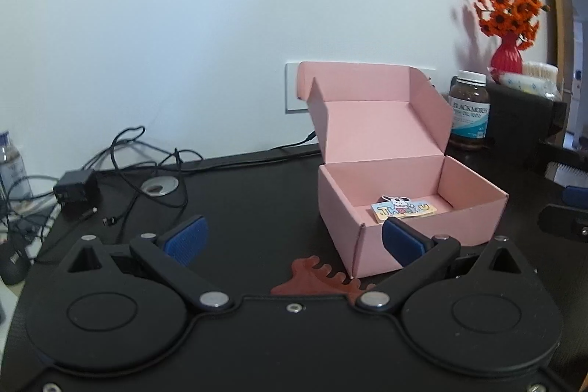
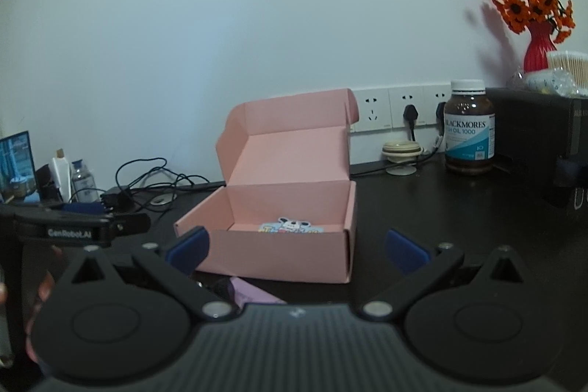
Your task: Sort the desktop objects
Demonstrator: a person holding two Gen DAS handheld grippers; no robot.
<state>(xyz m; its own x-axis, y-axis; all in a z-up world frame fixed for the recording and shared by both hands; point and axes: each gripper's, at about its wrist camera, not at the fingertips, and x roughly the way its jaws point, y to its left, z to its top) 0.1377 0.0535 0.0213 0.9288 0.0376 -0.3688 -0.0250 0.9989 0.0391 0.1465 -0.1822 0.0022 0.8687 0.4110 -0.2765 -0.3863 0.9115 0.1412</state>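
**Both grippers wide open before the pink box**

On the black desk (image 1: 239,193) a pink cardboard mailer box (image 1: 411,208) stood with its lid tipped up and back toward the wall. Inside it, flat on the floor of the box, lay a colourful "Thank U" card (image 1: 404,209) with a cartoon dog on it.

The left gripper (image 1: 294,237) had its blue-padded fingers (image 1: 185,237) spread far apart and gripped nothing. Just near of the box's near-left corner, a reddish-brown comb-like piece (image 1: 319,278) with rounded teeth lay on the desk between those fingers, untouched.

The right gripper (image 2: 297,245) was likewise spread wide and empty, facing the box's near wall. A pale purple object (image 2: 253,294) lay on the desk just near of the box, partly hidden by the gripper body; what it was could not be told.

Far right stood a brown Blackmores fish oil bottle (image 2: 469,127), and beyond it a red vase of orange flowers (image 2: 538,52) on a dark cabinet. To the far left lay tangled black cables (image 1: 139,168) and a power adapter (image 1: 75,191).
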